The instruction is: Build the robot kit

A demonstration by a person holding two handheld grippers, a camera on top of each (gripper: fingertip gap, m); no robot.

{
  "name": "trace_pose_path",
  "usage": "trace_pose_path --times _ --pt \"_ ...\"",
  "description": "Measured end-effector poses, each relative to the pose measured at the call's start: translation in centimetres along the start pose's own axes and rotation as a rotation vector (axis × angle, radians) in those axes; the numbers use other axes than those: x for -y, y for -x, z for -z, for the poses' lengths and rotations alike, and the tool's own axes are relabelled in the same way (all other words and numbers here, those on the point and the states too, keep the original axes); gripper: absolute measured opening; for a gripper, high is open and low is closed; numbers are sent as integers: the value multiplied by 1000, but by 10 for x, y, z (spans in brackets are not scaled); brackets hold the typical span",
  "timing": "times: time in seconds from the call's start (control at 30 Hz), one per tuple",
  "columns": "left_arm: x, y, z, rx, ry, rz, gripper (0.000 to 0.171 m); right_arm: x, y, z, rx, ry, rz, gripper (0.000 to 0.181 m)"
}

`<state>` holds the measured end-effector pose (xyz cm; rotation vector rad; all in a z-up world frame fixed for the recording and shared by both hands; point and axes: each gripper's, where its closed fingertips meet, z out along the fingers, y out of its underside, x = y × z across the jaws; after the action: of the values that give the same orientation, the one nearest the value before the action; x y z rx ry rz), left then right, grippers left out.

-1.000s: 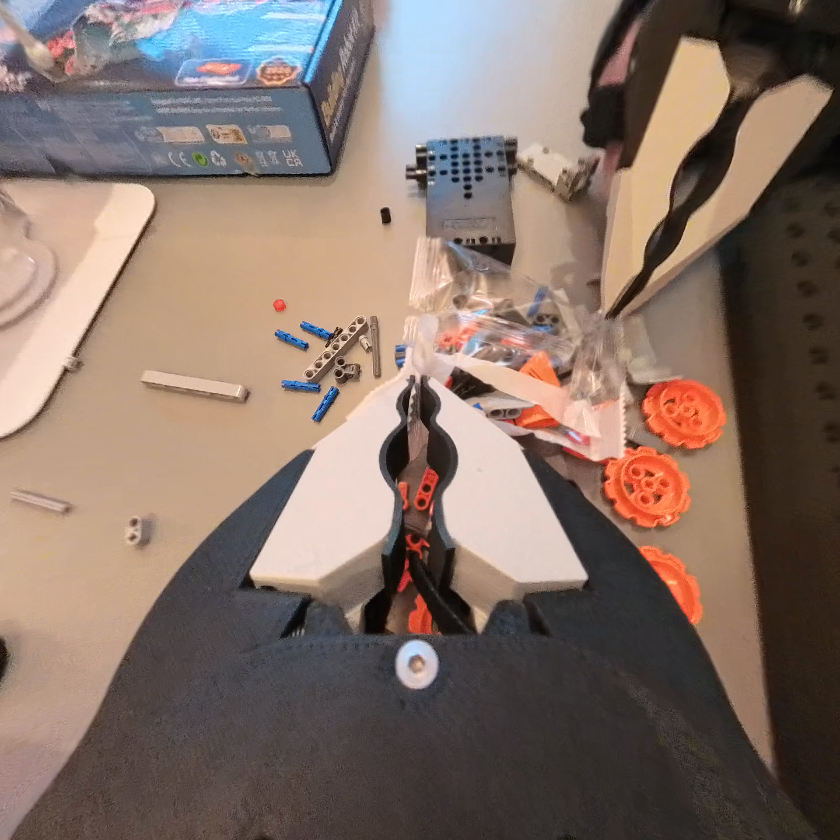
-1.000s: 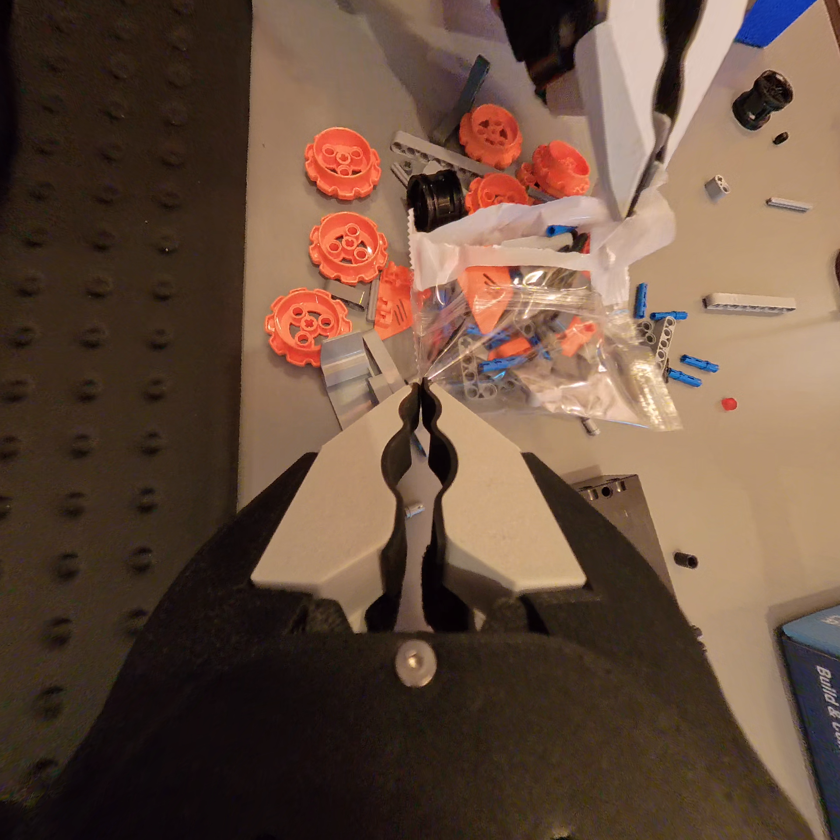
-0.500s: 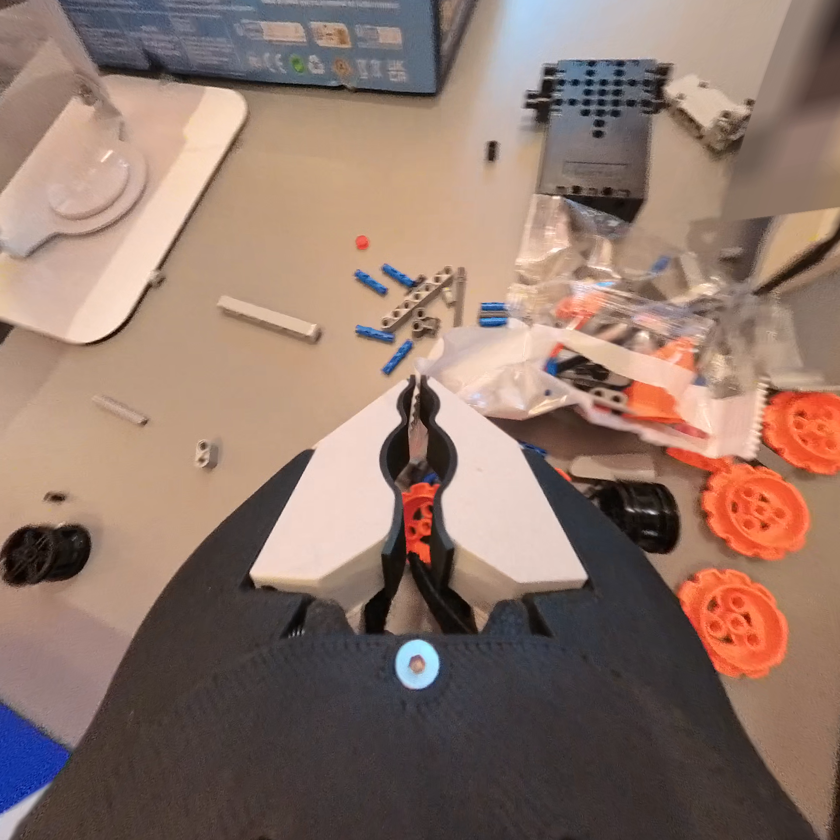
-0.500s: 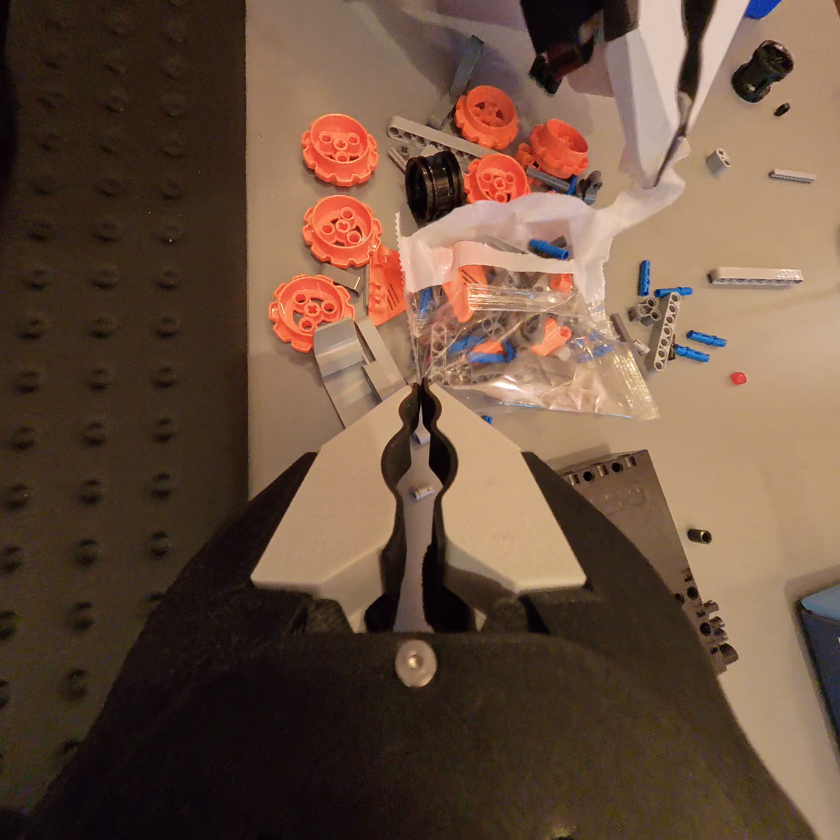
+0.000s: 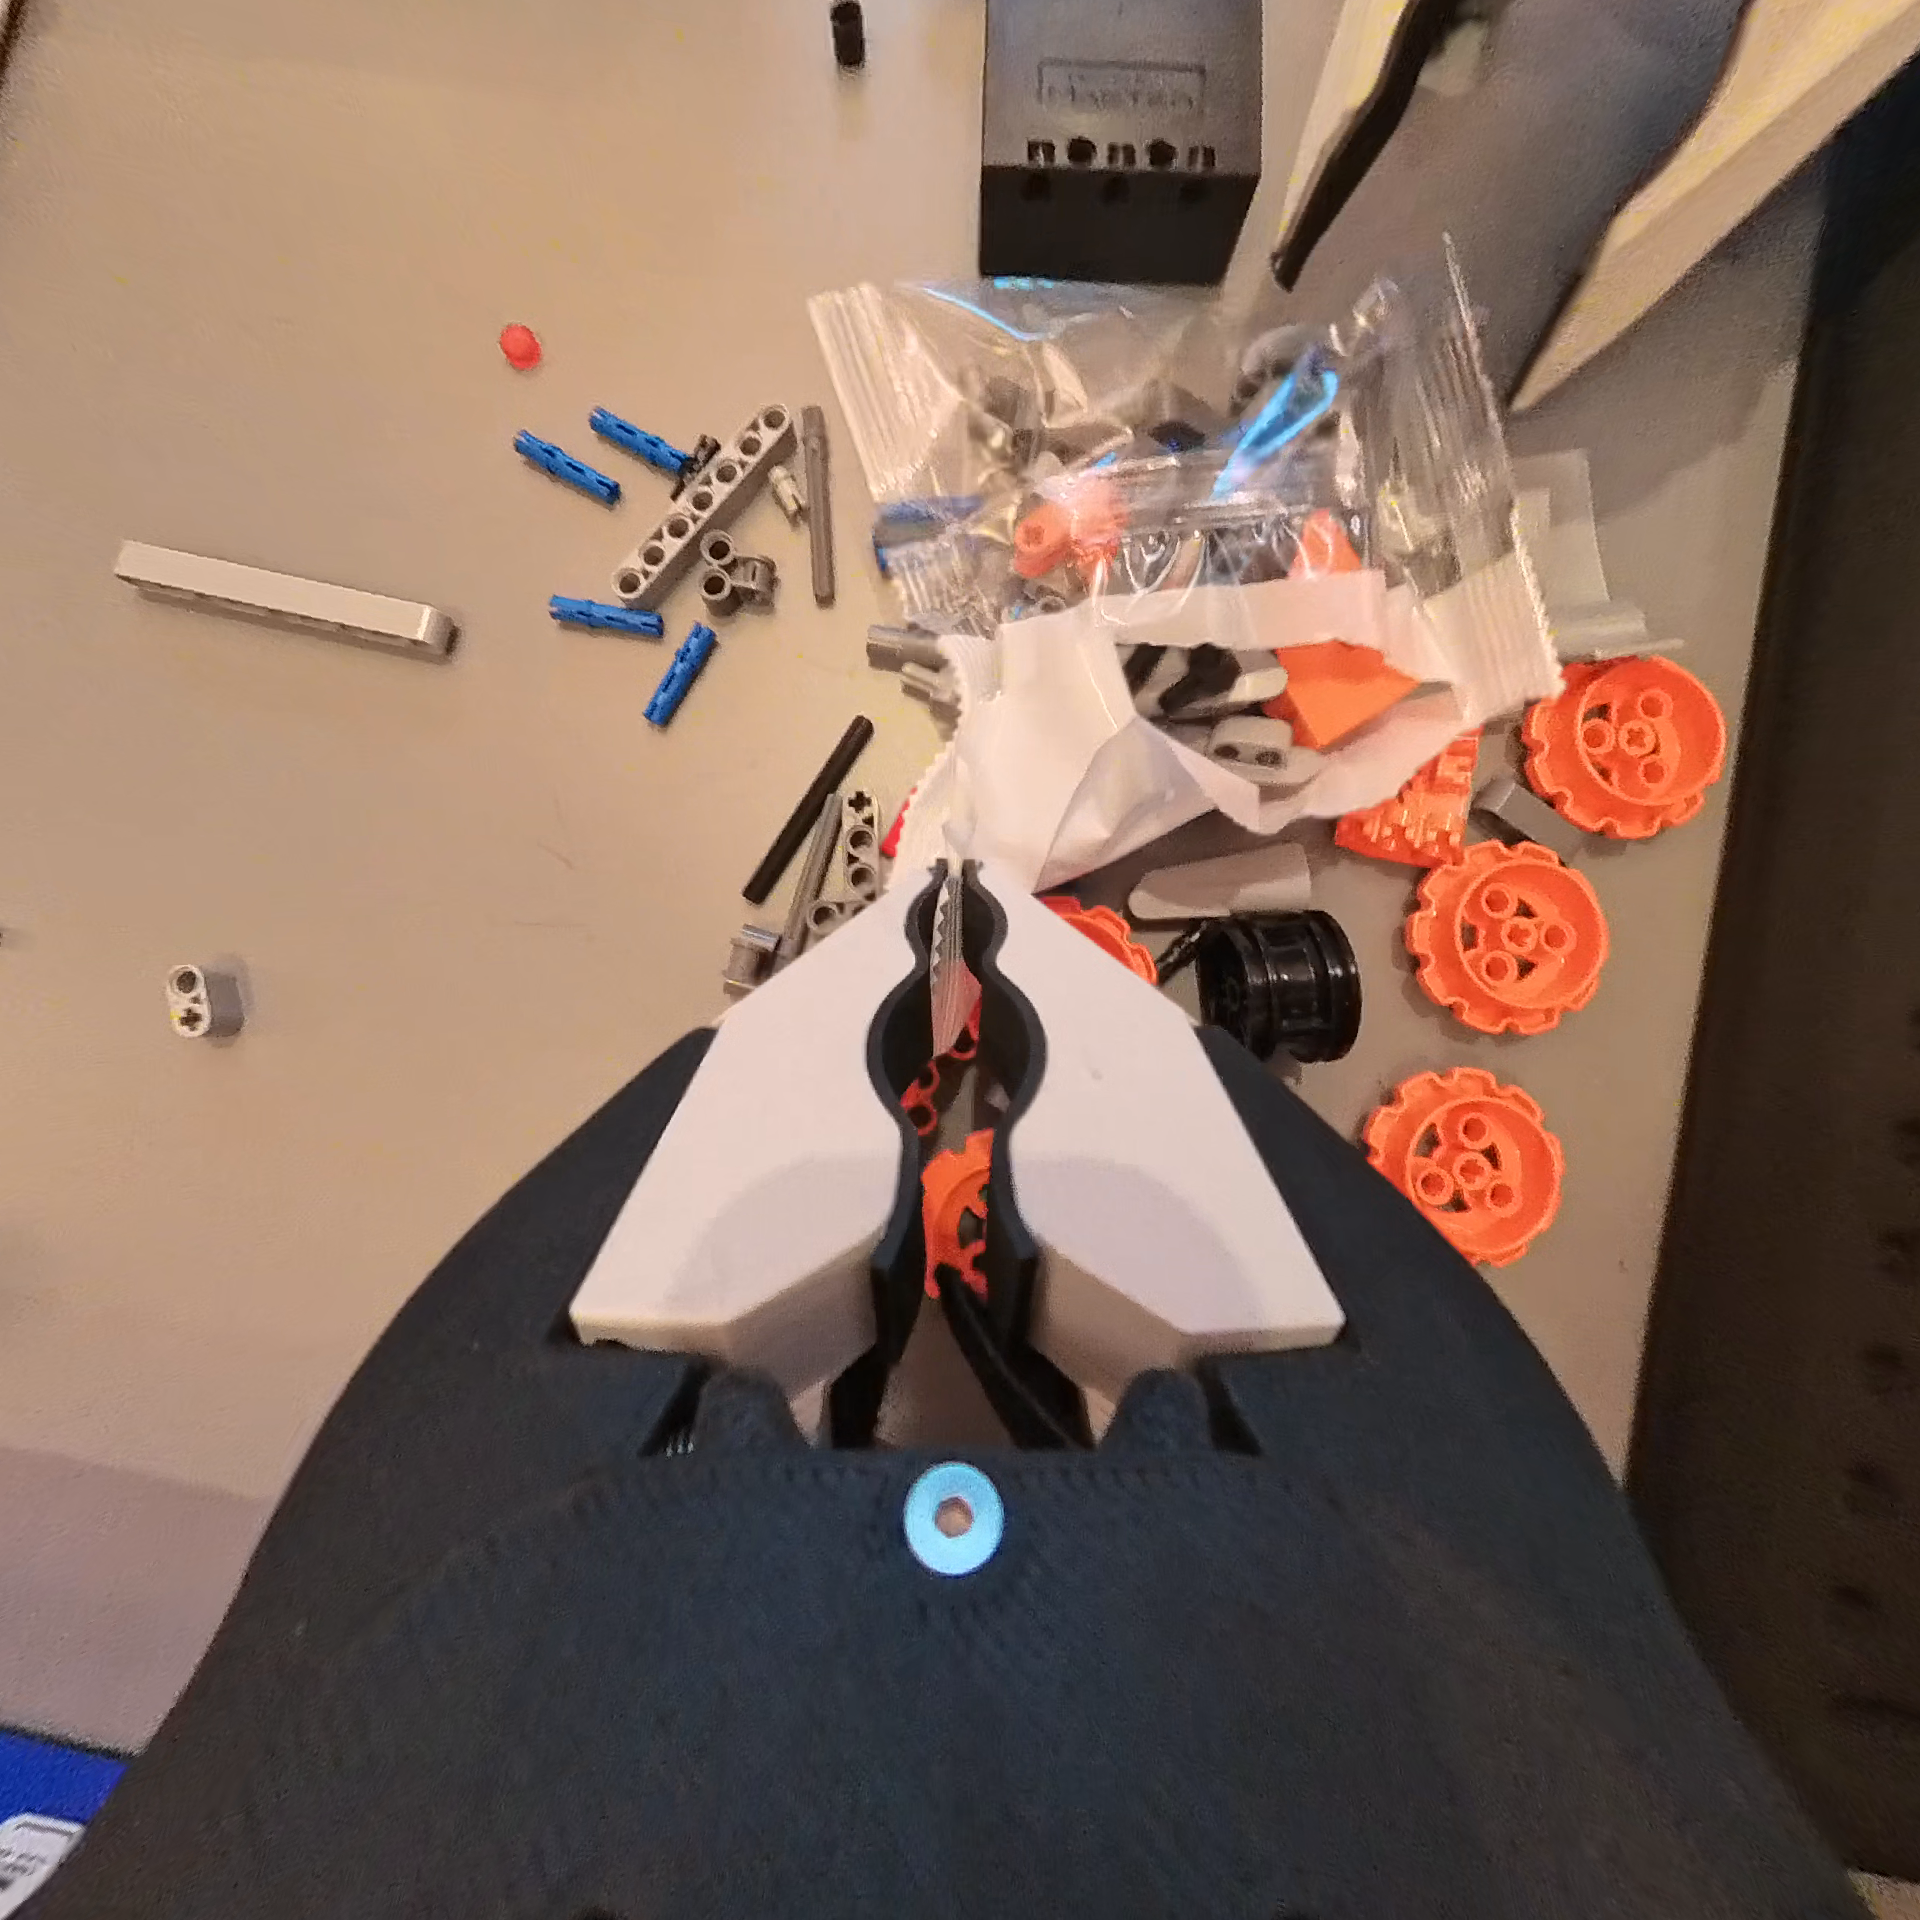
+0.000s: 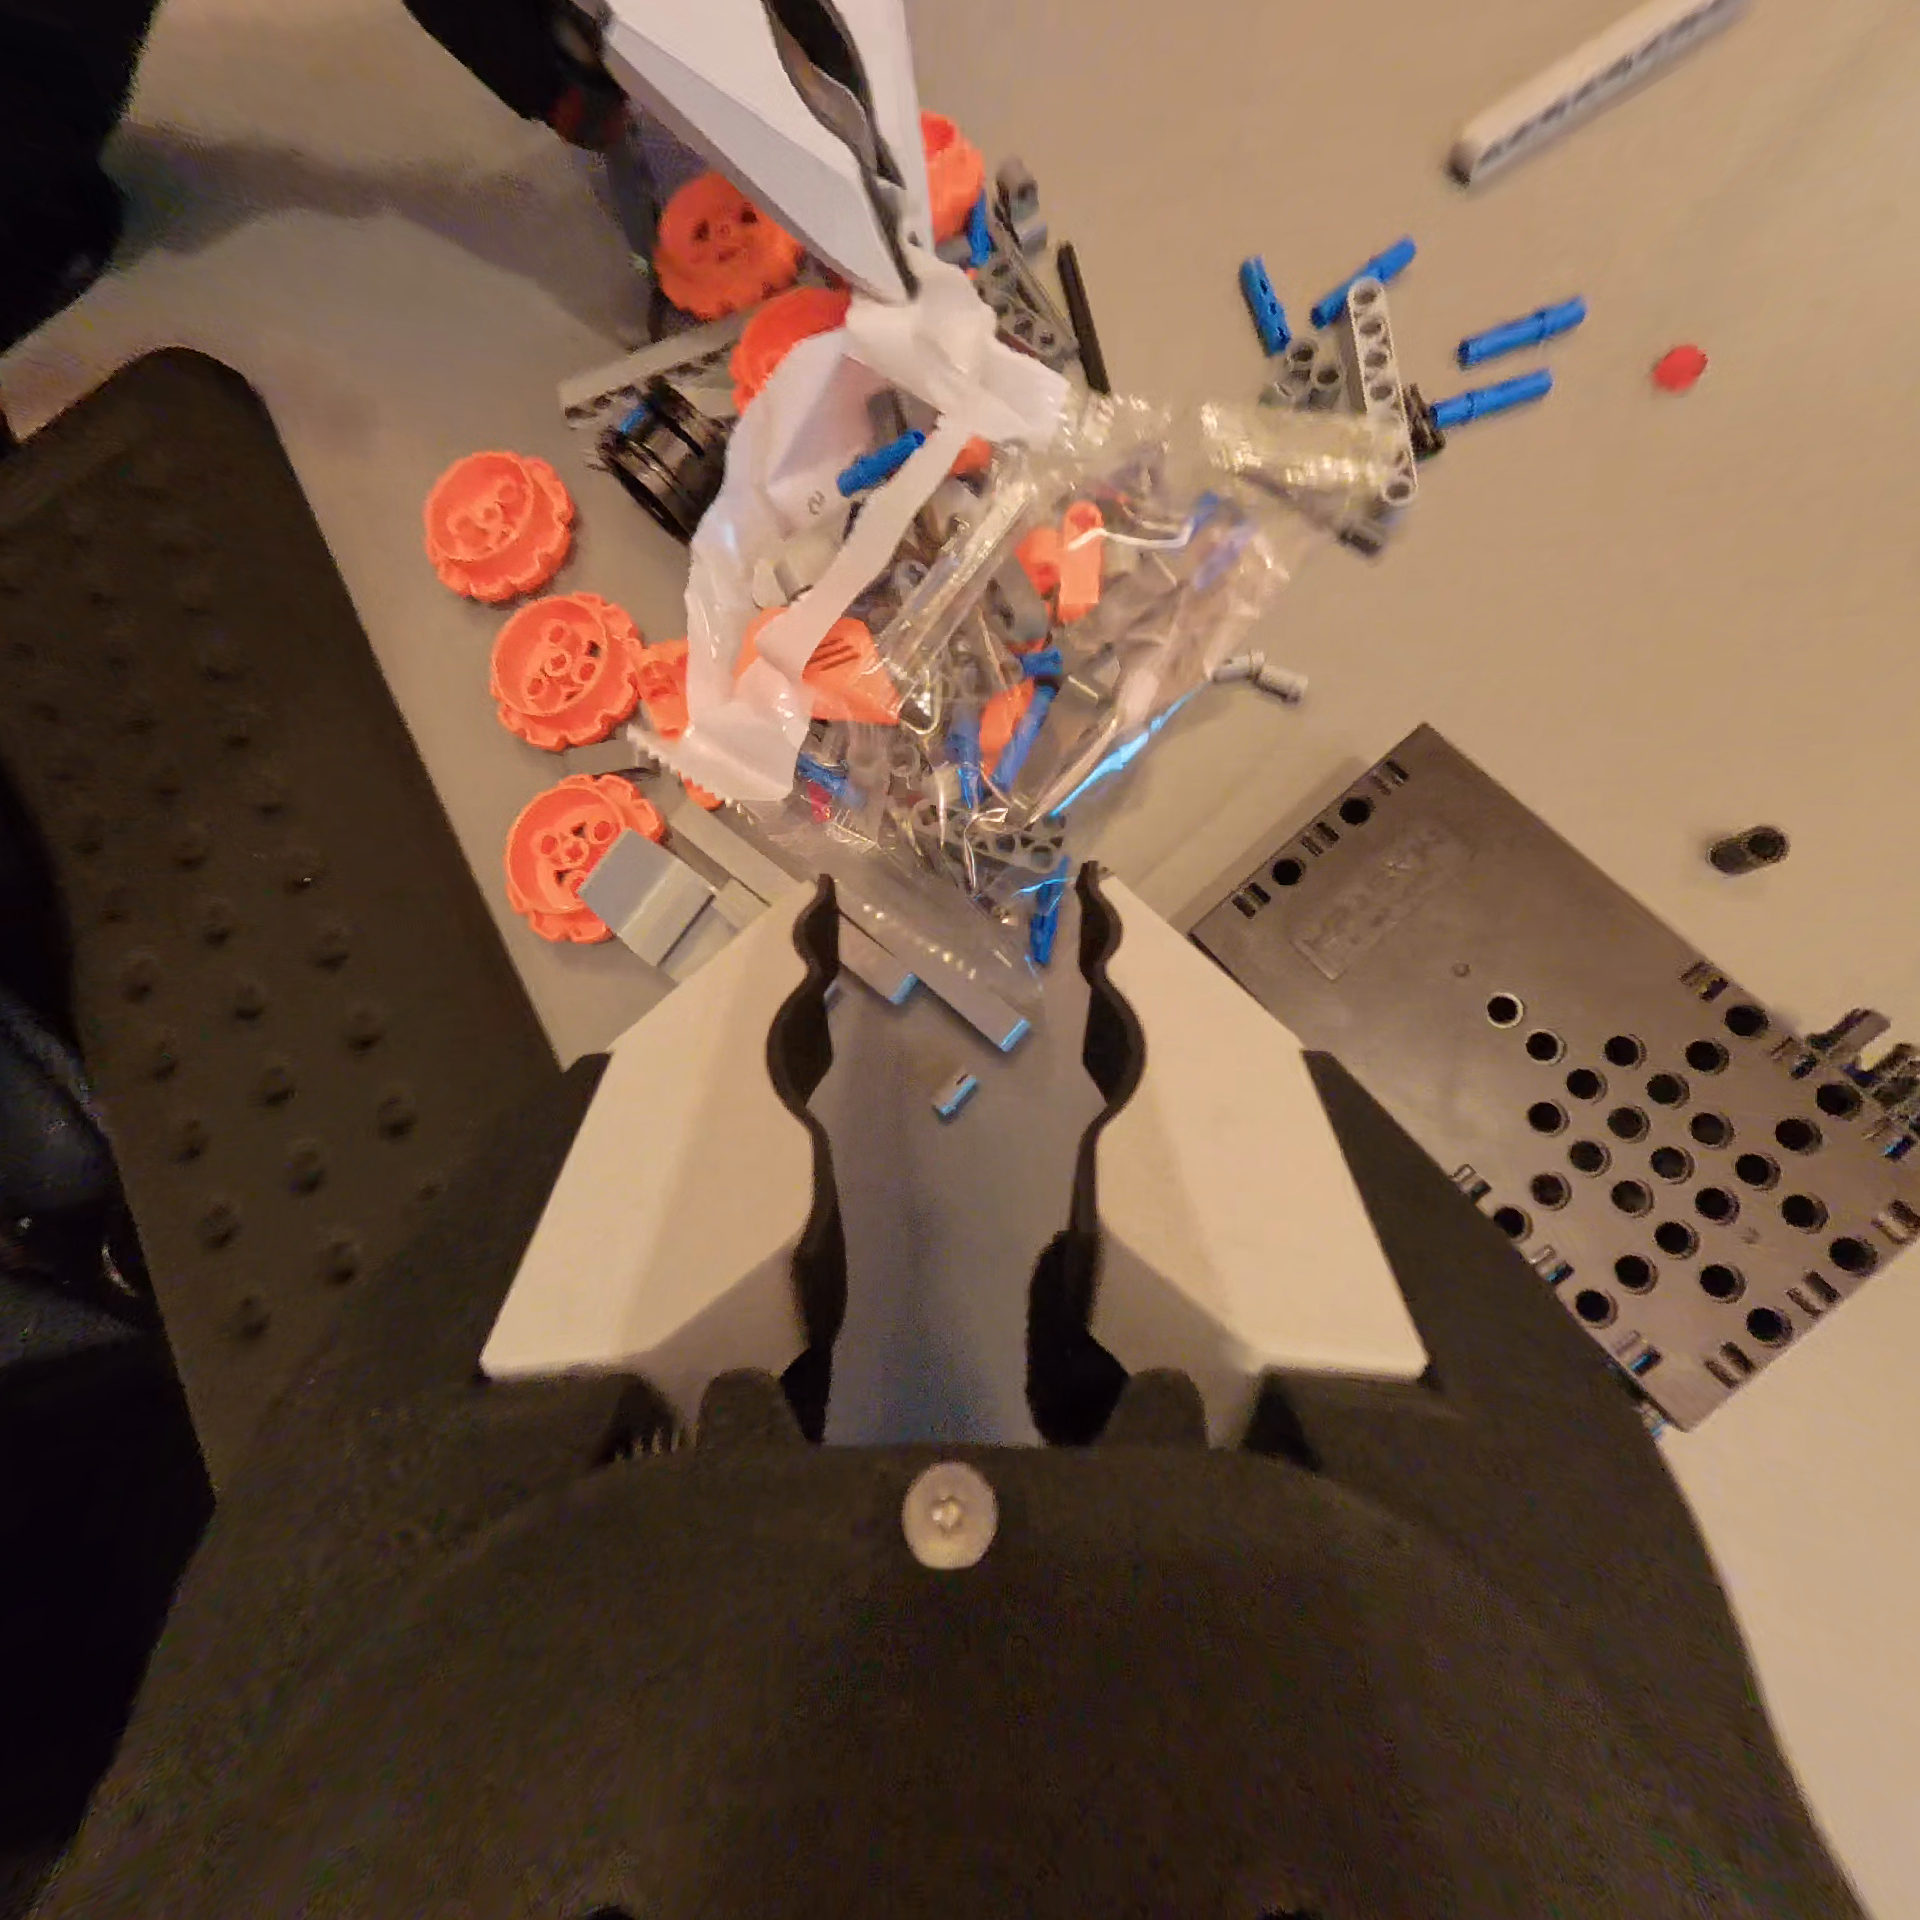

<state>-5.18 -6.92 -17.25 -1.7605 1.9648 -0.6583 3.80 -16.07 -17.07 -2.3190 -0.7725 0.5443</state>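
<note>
Both wrist views look steeply down, close over the table (image 5: 312, 1039); they face oppositely (sharing the parts bag (image 6: 1039, 623)).

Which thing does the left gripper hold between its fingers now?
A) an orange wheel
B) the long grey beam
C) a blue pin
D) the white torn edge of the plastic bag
D: the left gripper is shut on the white torn edge of the bag, while the right gripper stands open at the bag's other end.
</note>
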Motion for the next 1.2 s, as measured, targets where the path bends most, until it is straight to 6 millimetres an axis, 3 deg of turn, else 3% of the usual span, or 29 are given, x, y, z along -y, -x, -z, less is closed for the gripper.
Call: trace_pose_path --times 0.13,0.43,0.73,0.9,1.03,1.2 --pt "-5 0 0 -3 16 -2 0 3 -5 -6 3 -5 -56 32" --pt "-10 -6 0 -43 47 -7 0 4 -5 -9 -36 -5 33 10" --pt "23 9 15 -96 -160 149 14 10 -6 -7 -210 -20 341 0" --pt "39 16 11 -122 -252 236 26 16 0 -5 -280 -49 511 0" --pt "53 9 13 -232 -337 314 39 17 1 -5 -331 -47 610 0" --pt "75 10 39 -329 -500 382 49 17 4 -5 -334 -59 649 0"
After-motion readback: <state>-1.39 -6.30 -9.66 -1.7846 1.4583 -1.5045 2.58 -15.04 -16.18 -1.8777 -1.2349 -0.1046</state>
